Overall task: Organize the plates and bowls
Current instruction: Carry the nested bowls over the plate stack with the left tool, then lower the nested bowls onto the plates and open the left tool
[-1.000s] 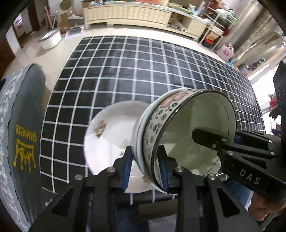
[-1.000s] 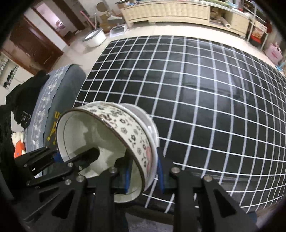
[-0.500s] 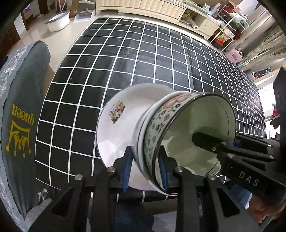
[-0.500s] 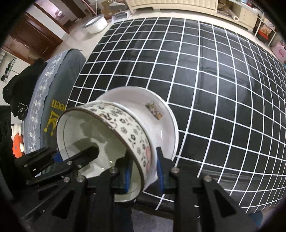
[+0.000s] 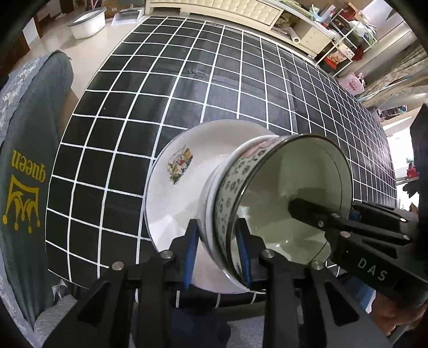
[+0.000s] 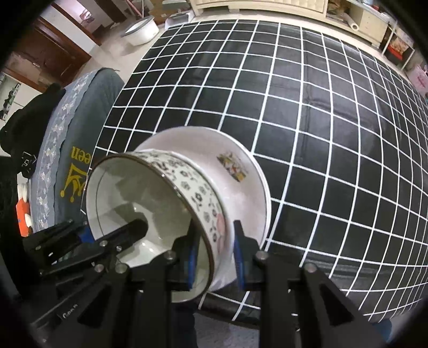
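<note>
A patterned bowl is gripped at its rim by both tongs at once. In the left wrist view, the left tongs are clenched on the bowl's near wall, one blue pad outside and one inside. The right tongs are seen reaching into the bowl from the right, marked "DAS". In the right wrist view, the right tongs are clenched on the opposite wall, and the left tongs are seen entering the bowl from the left.

The bowl is tilted on its side, its base towards a white plate with a small coloured motif. The plate lies on the black worktop with a white grid, near the front edge. Whether the bowl touches the plate cannot be told.

Only the left view shows shelves beyond the worktop's far right corner. Only the right view shows a dark wooden door. A grey cloth with yellow "queen" lettering and a white tub appear in both.
</note>
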Tool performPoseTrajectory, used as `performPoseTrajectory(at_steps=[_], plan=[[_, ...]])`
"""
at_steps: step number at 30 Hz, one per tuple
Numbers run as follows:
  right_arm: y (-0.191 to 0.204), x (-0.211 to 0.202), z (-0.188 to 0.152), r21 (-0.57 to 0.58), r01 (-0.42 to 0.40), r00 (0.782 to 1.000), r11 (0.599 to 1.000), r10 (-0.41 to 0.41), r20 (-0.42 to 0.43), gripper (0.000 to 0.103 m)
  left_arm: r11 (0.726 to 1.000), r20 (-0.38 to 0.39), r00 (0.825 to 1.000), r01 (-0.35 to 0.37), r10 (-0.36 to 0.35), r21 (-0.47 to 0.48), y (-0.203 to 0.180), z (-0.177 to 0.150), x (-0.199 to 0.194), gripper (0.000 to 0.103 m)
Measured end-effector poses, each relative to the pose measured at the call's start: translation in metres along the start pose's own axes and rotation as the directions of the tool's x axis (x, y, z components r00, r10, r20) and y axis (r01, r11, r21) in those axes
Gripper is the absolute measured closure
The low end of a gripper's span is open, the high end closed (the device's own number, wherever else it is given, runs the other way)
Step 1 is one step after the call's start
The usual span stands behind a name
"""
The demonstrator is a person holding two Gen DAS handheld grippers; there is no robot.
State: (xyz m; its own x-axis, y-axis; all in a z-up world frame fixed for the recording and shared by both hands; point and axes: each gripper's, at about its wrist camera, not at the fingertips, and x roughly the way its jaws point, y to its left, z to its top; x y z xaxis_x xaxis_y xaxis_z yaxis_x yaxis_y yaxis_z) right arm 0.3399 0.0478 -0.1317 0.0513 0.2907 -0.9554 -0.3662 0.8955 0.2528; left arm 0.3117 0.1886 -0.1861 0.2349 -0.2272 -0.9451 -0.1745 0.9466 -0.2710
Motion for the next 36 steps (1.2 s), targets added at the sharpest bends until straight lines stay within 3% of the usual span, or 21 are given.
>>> performPoseTrajectory(at_steps=[16, 22, 26, 30, 34, 36], plan=[[0.004, 0.002, 0.006, -0.032, 0.023, 1.0, 0.999, -0.023, 0.015, 0.076, 0.996, 0.006, 0.997, 0.074, -0.073, -0.045, 0.019, -0.003, 0.003, 0.075], [0.005, 0.001, 0.005, -0.046, 0.035, 0.999, 0.998, -0.034, 0.029, 0.076, 0.999, 0.033, 0.999, 0.037, -0.037, -0.006, 0.013, -0.006, -0.002, 0.075], [0.009, -0.002, 0.002, -0.084, 0.084, 0.995, 0.993, -0.079, 0.059, 0.076, 0.999, 0.073, 0.997, -0.014, 0.011, 0.04, 0.004, -0.009, -0.009, 0.075], [0.01, -0.003, 0.001, -0.088, 0.109, 0.993, 0.99, -0.103, 0.064, 0.074, 0.999, 0.096, 0.995, -0.009, 0.005, 0.035, 0.005, -0.011, -0.016, 0.075], [0.012, -0.01, -0.004, -0.113, 0.123, 0.989, 0.986, -0.113, 0.09, 0.074, 0.997, 0.131, 0.99, -0.051, 0.044, 0.054, 0.001, -0.015, -0.026, 0.074], [0.011, -0.016, -0.007, -0.109, 0.138, 0.986, 0.984, -0.126, 0.109, 0.067, 0.994, 0.161, 0.984, -0.084, 0.072, 0.066, -0.003, -0.017, -0.034, 0.074]])
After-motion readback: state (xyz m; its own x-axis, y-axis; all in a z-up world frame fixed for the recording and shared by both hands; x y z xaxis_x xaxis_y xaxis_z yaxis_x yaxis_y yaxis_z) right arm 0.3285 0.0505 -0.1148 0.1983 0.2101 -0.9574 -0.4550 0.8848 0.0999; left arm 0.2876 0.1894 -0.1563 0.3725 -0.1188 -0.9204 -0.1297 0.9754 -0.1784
